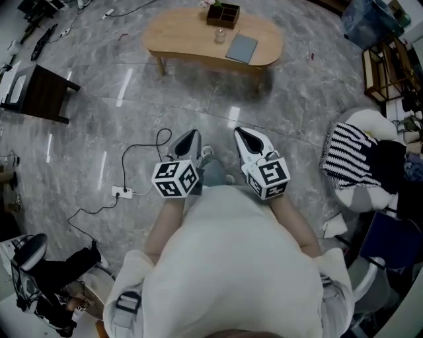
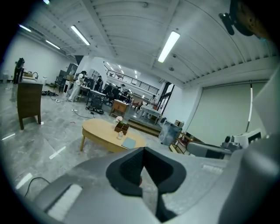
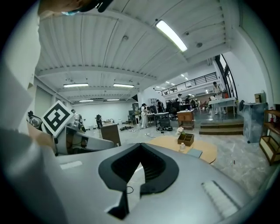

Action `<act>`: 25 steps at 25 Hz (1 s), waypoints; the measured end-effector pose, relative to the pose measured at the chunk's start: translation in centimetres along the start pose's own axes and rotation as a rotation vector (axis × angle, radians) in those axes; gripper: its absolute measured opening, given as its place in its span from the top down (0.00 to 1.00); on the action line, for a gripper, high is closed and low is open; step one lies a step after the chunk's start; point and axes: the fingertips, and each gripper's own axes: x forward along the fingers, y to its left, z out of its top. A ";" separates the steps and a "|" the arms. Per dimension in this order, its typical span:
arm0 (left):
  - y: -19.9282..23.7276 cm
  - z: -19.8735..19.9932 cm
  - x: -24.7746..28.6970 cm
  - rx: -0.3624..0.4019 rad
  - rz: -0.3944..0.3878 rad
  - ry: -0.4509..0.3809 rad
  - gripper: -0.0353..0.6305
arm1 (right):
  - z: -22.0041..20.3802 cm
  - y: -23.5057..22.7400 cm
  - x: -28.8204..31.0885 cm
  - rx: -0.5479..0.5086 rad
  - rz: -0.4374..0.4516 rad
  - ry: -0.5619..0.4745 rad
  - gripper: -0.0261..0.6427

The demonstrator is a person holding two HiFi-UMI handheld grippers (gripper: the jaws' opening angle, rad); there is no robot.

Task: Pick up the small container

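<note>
The small container (image 1: 220, 35) is a little pale jar standing on the oval wooden table (image 1: 178, 33) far ahead across the floor. It also shows in the left gripper view (image 2: 119, 135) and the right gripper view (image 3: 182, 147). My left gripper (image 1: 187, 140) and right gripper (image 1: 248, 136) are held side by side close to the person's body, well short of the table. Both point toward the table. Each has its jaws together with nothing between them, as seen on the left gripper (image 2: 143, 151) and the right gripper (image 3: 141, 146).
A wooden organizer box (image 1: 223, 14) and a grey-blue notebook (image 1: 242, 47) sit beside the jar. A dark side table (image 1: 39, 92) stands at left. A power strip with its cable (image 1: 122, 192) lies on the floor. A striped cushion (image 1: 350, 155) and a shelf (image 1: 390, 66) stand at right.
</note>
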 end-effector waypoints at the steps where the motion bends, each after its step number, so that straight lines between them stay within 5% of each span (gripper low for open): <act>1: 0.3 -0.2 0.1 -0.007 0.004 0.006 0.94 | -0.1 0.0 0.1 -0.006 0.000 0.002 0.96; 12: 1.7 1.6 4.8 -0.028 -0.011 0.008 0.94 | 0.2 -3.1 3.4 -0.005 -0.009 0.024 0.96; 18: 3.7 3.5 9.8 0.021 -0.026 0.027 0.94 | 1.0 -6.5 8.0 0.003 -0.032 0.022 0.96; 25: 6.7 8.4 16.4 0.038 -0.050 0.047 0.94 | 4.3 -11.0 14.9 0.008 -0.065 0.021 0.96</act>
